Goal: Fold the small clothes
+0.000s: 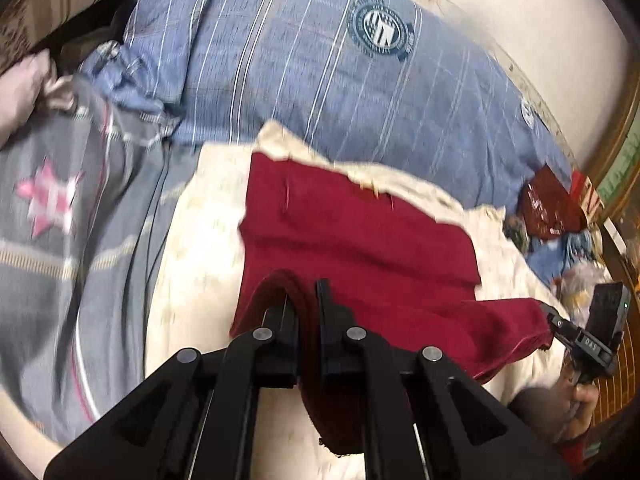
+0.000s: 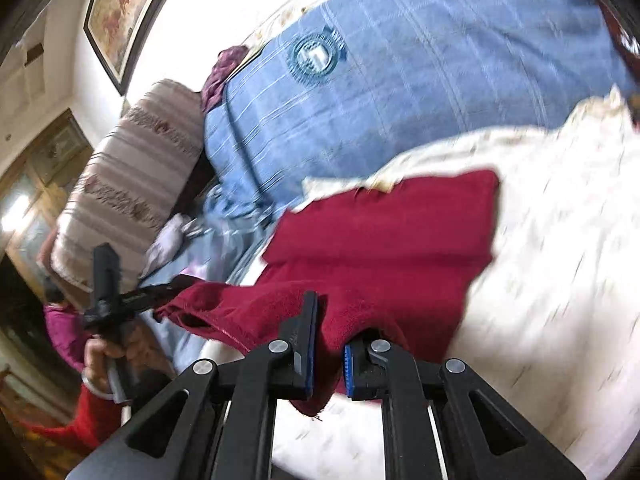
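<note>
A dark red garment [image 1: 352, 232] lies on a cream cloth [image 1: 200, 240] on the bed. My left gripper [image 1: 306, 300] is shut on its near left corner, the fabric bunched between the fingers. My right gripper [image 2: 330, 328] is shut on the other near corner of the red garment [image 2: 380, 240], lifted a little off the cream cloth [image 2: 560, 280]. The right gripper also shows at the right edge of the left wrist view [image 1: 560, 326], and the left gripper at the left of the right wrist view [image 2: 168, 290], each pinching the raised edge.
A blue striped quilt [image 1: 320, 72] with a round badge lies behind the garment. A grey cloth with a pink star [image 1: 52, 200] is at the left. A pile of small clothes [image 1: 556, 216] sits at the right. A striped cushion [image 2: 132, 184] and a framed picture [image 2: 124, 8] are beyond.
</note>
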The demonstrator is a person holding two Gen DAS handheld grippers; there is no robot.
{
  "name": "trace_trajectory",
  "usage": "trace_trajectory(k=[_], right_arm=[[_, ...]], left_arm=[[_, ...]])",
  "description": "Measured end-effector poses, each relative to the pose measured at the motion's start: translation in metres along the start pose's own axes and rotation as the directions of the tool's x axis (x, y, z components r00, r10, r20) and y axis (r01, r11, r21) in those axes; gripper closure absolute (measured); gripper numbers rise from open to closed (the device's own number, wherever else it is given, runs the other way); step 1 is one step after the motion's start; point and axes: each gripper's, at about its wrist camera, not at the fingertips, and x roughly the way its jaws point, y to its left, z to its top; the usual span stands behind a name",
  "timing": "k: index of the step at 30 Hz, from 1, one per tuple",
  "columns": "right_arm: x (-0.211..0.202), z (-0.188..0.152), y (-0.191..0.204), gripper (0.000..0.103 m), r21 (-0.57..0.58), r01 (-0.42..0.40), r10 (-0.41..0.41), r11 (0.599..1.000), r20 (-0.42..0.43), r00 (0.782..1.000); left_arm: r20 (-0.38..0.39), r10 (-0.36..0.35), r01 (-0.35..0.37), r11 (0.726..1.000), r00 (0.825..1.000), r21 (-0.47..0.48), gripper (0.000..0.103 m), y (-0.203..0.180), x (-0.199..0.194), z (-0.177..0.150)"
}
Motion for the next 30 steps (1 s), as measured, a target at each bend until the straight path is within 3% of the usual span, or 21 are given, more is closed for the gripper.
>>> trace_trajectory(k=[6, 12, 19, 23, 24, 26, 28, 29, 30], right_arm=[[0.028, 0.043, -0.021, 0.094, 0.020, 0.066, -0.067, 0.998, 0.037, 0.997], [0.069, 0.075, -0.050, 0.094, -0.005, 0.163, -0.163, 0.987, 0.005, 0.987], [0.117, 0.110, -0.087, 0.095, 0.038, 0.199, -0.197, 0.979, -0.033, 0.980], [0.156, 0.116, -0.119, 0.090, 0.135, 0.196, -0.182, 0.971, -0.109, 0.977], [0.163, 0.116, -0.126, 0.087, 0.160, 0.202, -0.180, 0.966, -0.140, 0.974], [0.162, 0.116, -0.132, 0.081, 0.180, 0.186, -0.161, 0.966, -0.142, 0.977], [0.142, 0.116, -0.132, 0.064, 0.201, 0.153, -0.140, 0.968, -0.080, 0.987], [0.129, 0.115, -0.132, 0.049, 0.215, 0.155, -0.149, 0.964, -0.046, 0.988], [0.120, 0.115, -0.132, 0.043, 0.221, 0.174, -0.174, 0.960, -0.020, 0.985]], left_arm=[[0.023, 0.033, -0.032, 0.999, 0.999, -0.005, 0.099, -0.011, 0.050, 0.046], [-0.002, 0.047, -0.047, 0.998, 0.999, -0.039, 0.099, -0.008, 0.097, 0.074], [-0.035, 0.085, -0.086, 0.995, 0.996, -0.047, 0.099, -0.005, 0.148, 0.096], [-0.064, 0.065, -0.070, 0.993, 0.996, -0.090, 0.095, 0.008, 0.171, 0.099], [-0.072, 0.046, -0.053, 0.994, 0.996, -0.098, 0.092, 0.012, 0.177, 0.099], [-0.100, 0.019, -0.030, 0.994, 0.995, -0.107, 0.076, 0.017, 0.184, 0.100], [-0.105, -0.018, 0.006, 0.994, 0.994, -0.113, 0.060, 0.018, 0.182, 0.100], [-0.090, -0.030, 0.020, 0.994, 0.995, -0.111, 0.048, 0.017, 0.178, 0.101], [-0.071, -0.019, 0.011, 0.995, 0.997, -0.104, 0.039, 0.015, 0.173, 0.102]])
